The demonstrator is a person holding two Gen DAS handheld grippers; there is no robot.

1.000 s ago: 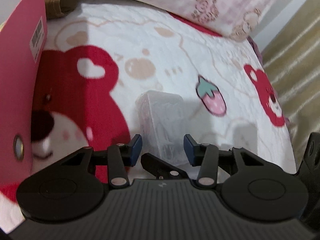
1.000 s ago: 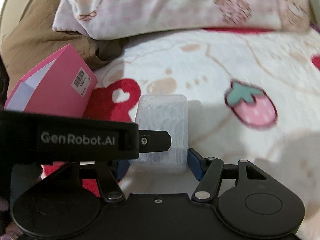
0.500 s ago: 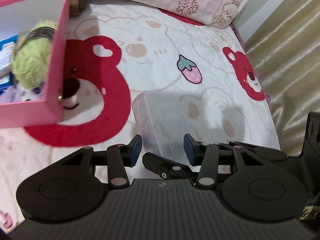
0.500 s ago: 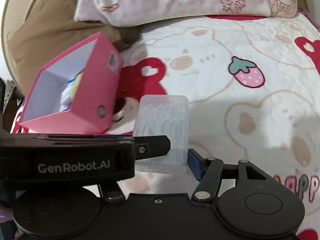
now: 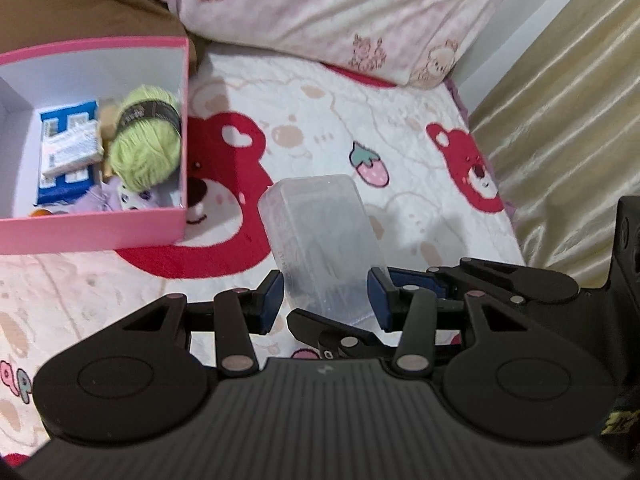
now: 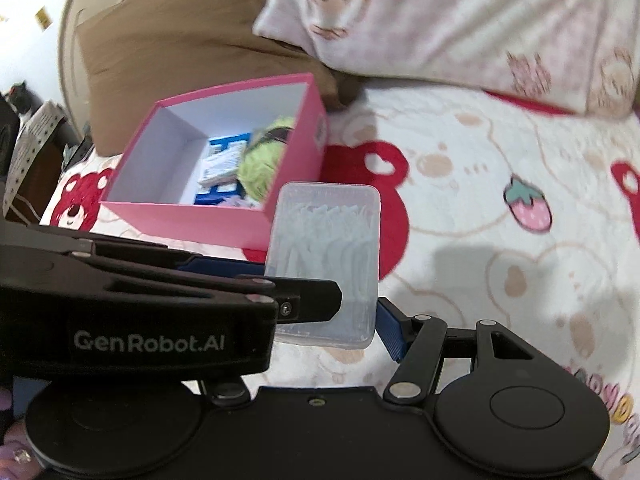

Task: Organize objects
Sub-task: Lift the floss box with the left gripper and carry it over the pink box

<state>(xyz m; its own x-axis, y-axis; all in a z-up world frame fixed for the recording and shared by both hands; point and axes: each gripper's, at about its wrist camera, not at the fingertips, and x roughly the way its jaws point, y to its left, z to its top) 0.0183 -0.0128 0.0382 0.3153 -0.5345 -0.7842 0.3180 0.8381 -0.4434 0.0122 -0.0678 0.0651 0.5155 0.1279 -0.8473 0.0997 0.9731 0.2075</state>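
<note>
A clear plastic case [image 5: 324, 248], rectangular with rounded corners and faintly frosted walls, hangs above the bed between both tools; through its lid in the right wrist view [image 6: 326, 256] a packed row of thin white plastic picks shows. The left gripper [image 5: 326, 300] has its ribbed dark-blue pads against the two long sides of the case's near end, pinching it; the right gripper [image 6: 336, 320] comes at the same case crosswise, its right blue pad pressed to the case's edge, while its left pad is hidden behind the other tool's black arm, so the hold on that side cannot be told for sure, though the case sits tight between the fingers.

Left of the case stands an open pink cardboard box [image 5: 96, 232], square, stiff-walled, white inside; it holds a fuzzy ball of lime-green yarn [image 5: 146, 148] with a dark paper band, a flat blue-and-white packet [image 5: 66, 152], and something soft and lilac at the near wall.

The bed's blanket [image 5: 400, 128] is plush and cream, printed with red bears and strawberries; a pale pink pillow [image 5: 340, 12] with small bear prints lies at its head, beside a smooth brown cushion [image 6: 192, 44]; shiny gold pleated fabric [image 5: 568, 120] runs along the far side.
</note>
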